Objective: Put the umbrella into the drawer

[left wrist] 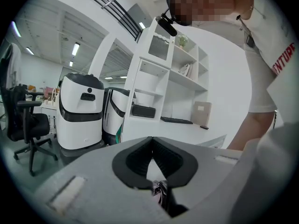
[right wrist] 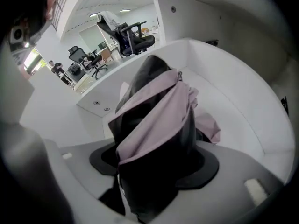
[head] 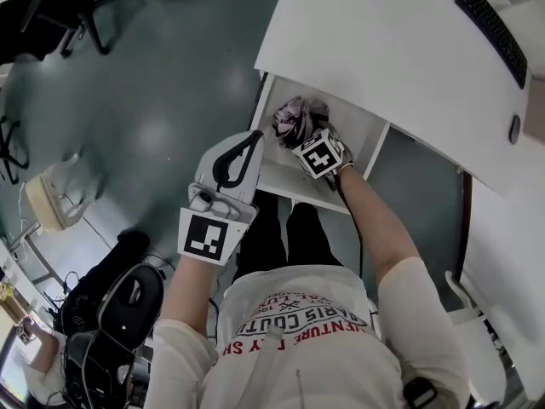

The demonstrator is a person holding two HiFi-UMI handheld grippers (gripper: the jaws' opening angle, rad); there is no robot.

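The folded pink-and-black fabric umbrella (head: 294,119) (right wrist: 159,120) is located inside the open white drawer (head: 362,130) (right wrist: 233,101), at the drawer's left side in the head view. Contact between the umbrella and the drawer floor cannot be determined.

The right gripper (head: 305,143) (right wrist: 154,164) has its two black-padded jaws closed against the bundled umbrella, one on each side. The fabric fills the gap between them and extends forward past the tips toward the rear drawer wall.

The left gripper (head: 245,153) (left wrist: 153,146) is positioned beside the drawer's front left corner, outside the cavity. Its jaws are together, tips touching, with only a small loop-shaped opening between the pads. They hold nothing.

The drawer projects from beneath the white rectangular desk top (head: 400,49). A black keyboard (head: 490,28) lies at the far right of that desk top. Below and left of the drawer is the grey-green floor (head: 153,83), with a black office chair (head: 51,7) at the upper left corner, well apart from the drawer.
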